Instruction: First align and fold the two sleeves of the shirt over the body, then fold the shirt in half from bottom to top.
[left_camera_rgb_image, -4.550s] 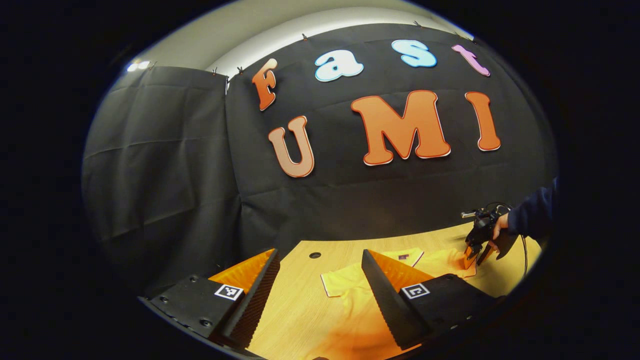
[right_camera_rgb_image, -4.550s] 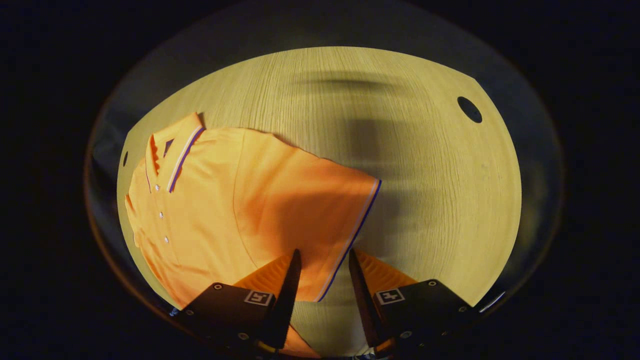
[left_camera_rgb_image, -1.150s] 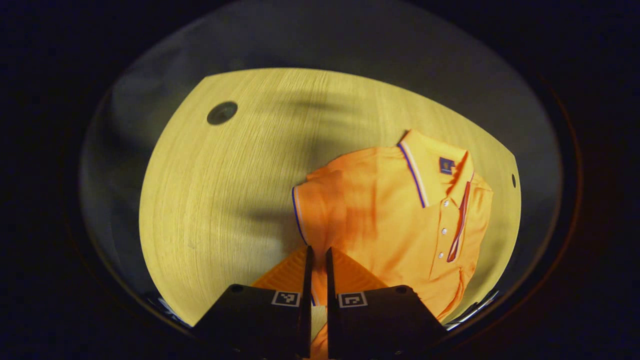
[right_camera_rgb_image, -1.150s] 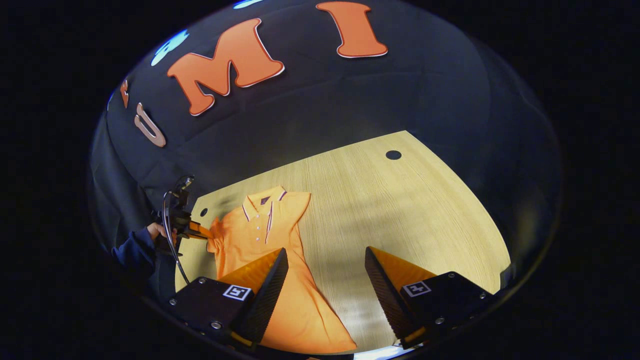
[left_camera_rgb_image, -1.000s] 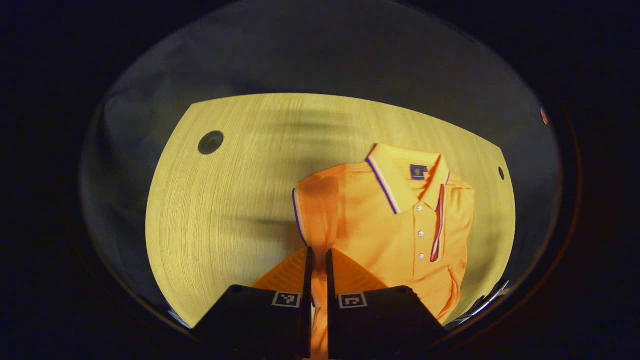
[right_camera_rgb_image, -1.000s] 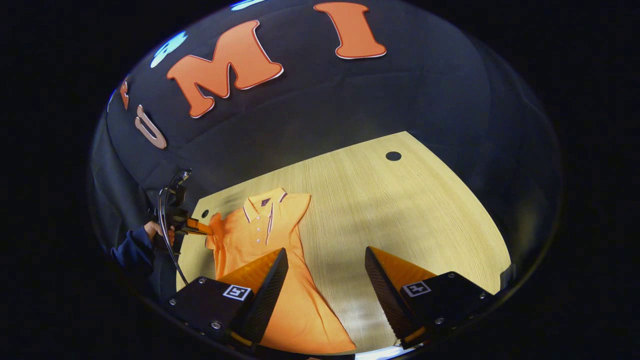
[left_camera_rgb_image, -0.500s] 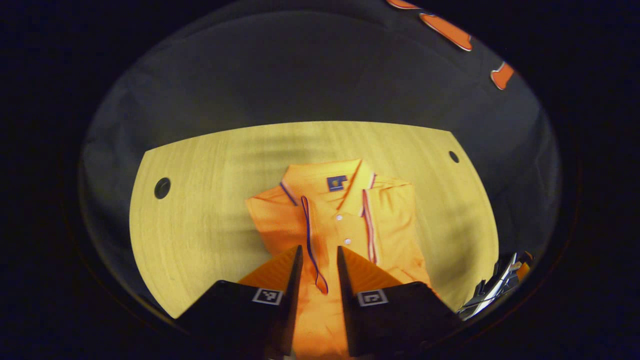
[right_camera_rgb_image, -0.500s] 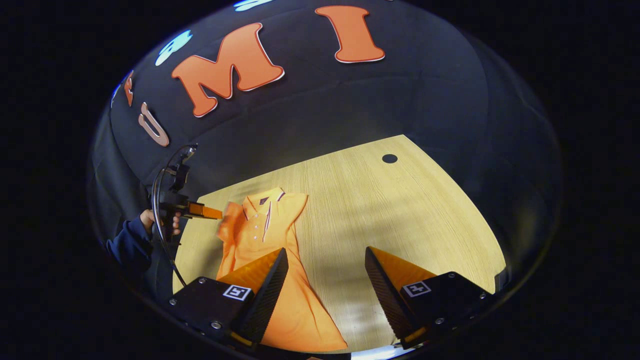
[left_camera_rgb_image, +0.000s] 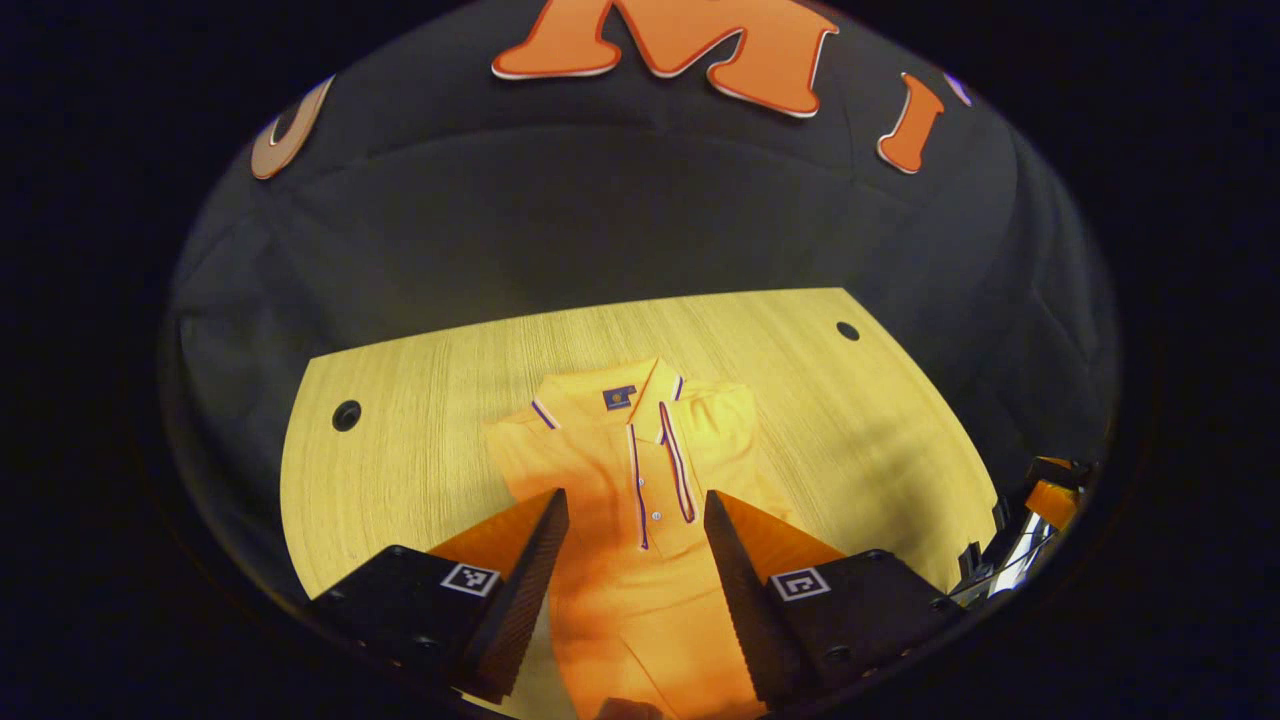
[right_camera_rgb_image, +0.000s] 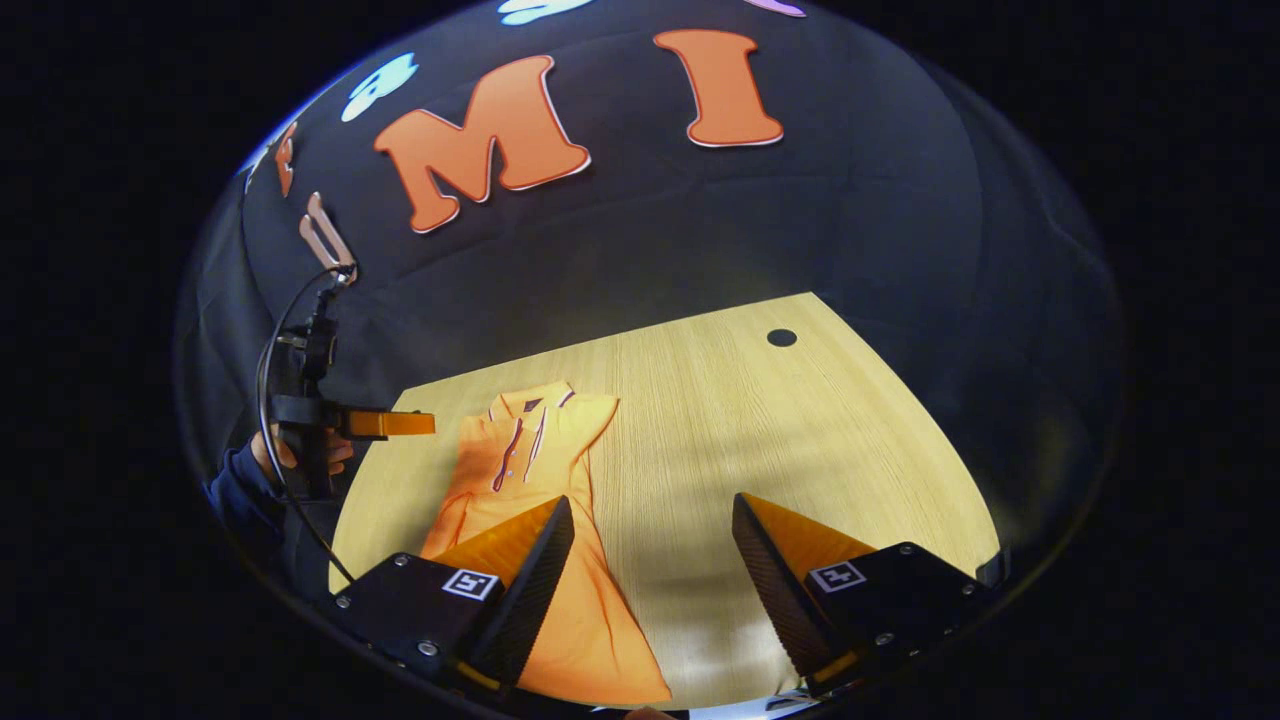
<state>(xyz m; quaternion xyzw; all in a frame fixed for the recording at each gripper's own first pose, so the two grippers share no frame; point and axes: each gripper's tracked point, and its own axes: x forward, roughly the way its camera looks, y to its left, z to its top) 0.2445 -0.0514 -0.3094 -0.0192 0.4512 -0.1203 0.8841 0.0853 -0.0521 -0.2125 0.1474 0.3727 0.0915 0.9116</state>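
An orange polo shirt (left_camera_rgb_image: 600, 440) lies flat on the wooden table (left_camera_rgb_image: 420, 400), collar toward the wall. Both sleeves are folded in over the body, and their striped cuffs (left_camera_rgb_image: 680, 470) meet near the button placket. My left gripper (left_camera_rgb_image: 632, 498) hovers open above the shirt's chest with nothing between its fingers. From the right gripper view the same shirt (right_camera_rgb_image: 520, 455) lies at the left. There my left gripper (right_camera_rgb_image: 395, 423) hangs above the table just left of the collar, held by a hand (right_camera_rgb_image: 300, 450). My right gripper (right_camera_rgb_image: 652, 500) stands open over bare table beside the shirt's lower right side.
The table has round cable holes (left_camera_rgb_image: 346, 415) (left_camera_rgb_image: 848, 330) (right_camera_rgb_image: 781, 337) near its far corners. The black cloth wall (left_camera_rgb_image: 620, 220) rises right behind the table's far edge. Bare wood (right_camera_rgb_image: 760, 430) stretches to the right of the shirt. Part of my right gripper (left_camera_rgb_image: 1048, 485) shows at the table's right edge.
My left gripper carried the left sleeve over the body, let it go, opened and lifted back. The sleeve now lies flat. My right gripper, open at 4.5 s ago, has hardly moved this last second.
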